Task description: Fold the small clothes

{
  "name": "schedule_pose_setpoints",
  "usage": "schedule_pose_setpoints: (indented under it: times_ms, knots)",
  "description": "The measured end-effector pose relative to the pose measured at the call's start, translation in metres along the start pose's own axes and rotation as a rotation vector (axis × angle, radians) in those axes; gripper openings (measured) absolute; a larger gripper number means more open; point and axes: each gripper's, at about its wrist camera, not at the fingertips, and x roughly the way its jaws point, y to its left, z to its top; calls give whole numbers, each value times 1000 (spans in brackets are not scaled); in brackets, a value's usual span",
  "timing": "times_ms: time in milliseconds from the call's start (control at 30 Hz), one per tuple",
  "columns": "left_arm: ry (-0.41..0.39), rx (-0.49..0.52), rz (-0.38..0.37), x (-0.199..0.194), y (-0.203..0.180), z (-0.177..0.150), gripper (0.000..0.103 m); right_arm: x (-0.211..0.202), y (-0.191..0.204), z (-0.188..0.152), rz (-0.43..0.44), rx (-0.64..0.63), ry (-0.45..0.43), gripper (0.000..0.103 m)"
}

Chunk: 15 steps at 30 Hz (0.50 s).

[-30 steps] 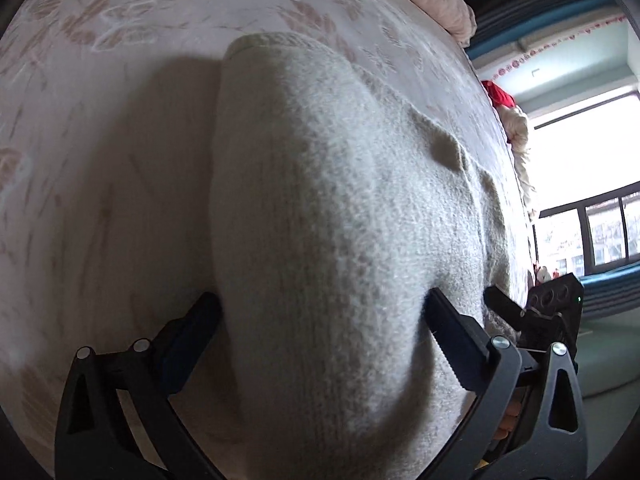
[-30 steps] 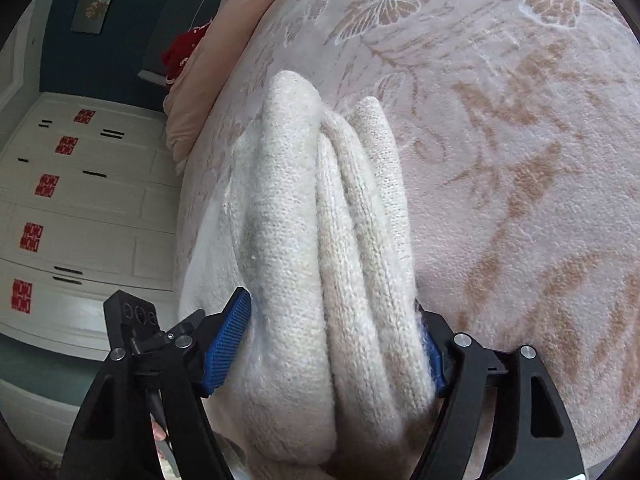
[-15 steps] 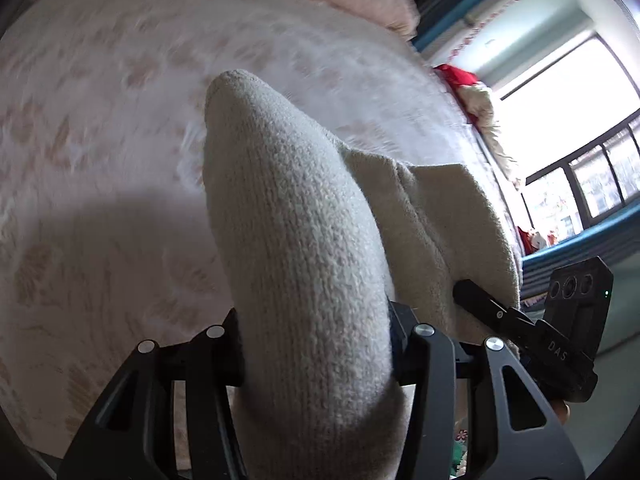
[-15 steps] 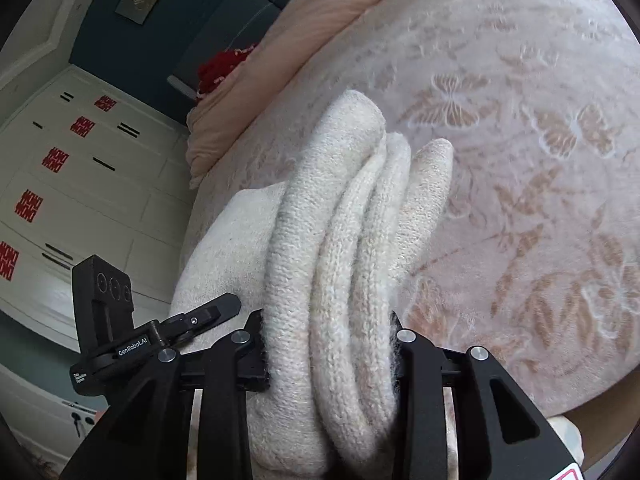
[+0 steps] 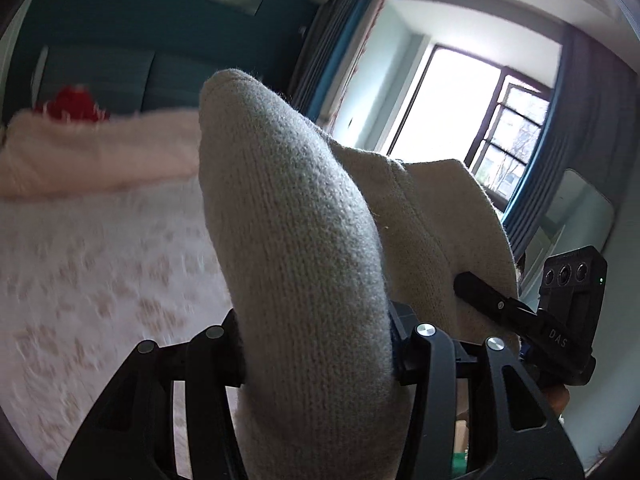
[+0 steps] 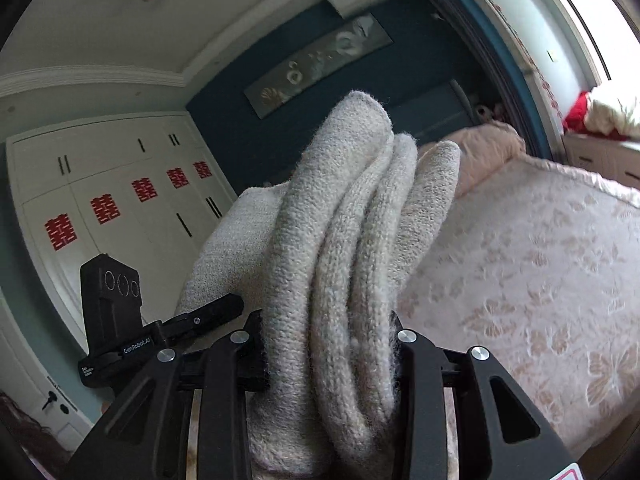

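A cream knitted garment is held up off the bed by both grippers. My left gripper is shut on one thick fold of it. My right gripper is shut on a bunch of several folded layers of the same garment. The cloth stands up between the jaws in both views and hides the fingertips. In the left wrist view the right gripper shows at the garment's far side; in the right wrist view the left gripper shows likewise.
Below lies the bed with a pink floral bedspread, also in the left wrist view. A pink pillow and red plush lie at its head. White wardrobe doors and a window are beyond.
Both grippers closed on the garment and lifted it off the bed. The cameras tilted up, so the room walls now show behind the cloth.
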Motion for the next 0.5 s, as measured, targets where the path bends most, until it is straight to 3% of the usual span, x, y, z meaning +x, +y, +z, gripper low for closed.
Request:
schedule_pose_setpoints:
  times_ms: [267, 500]
  knots:
    - [-252, 170, 85, -128, -7, 48, 49, 7, 100, 35, 181, -150, -122, 33]
    - [-402, 203, 160, -200, 26, 59, 53, 46, 159, 35, 318, -191, -176, 33]
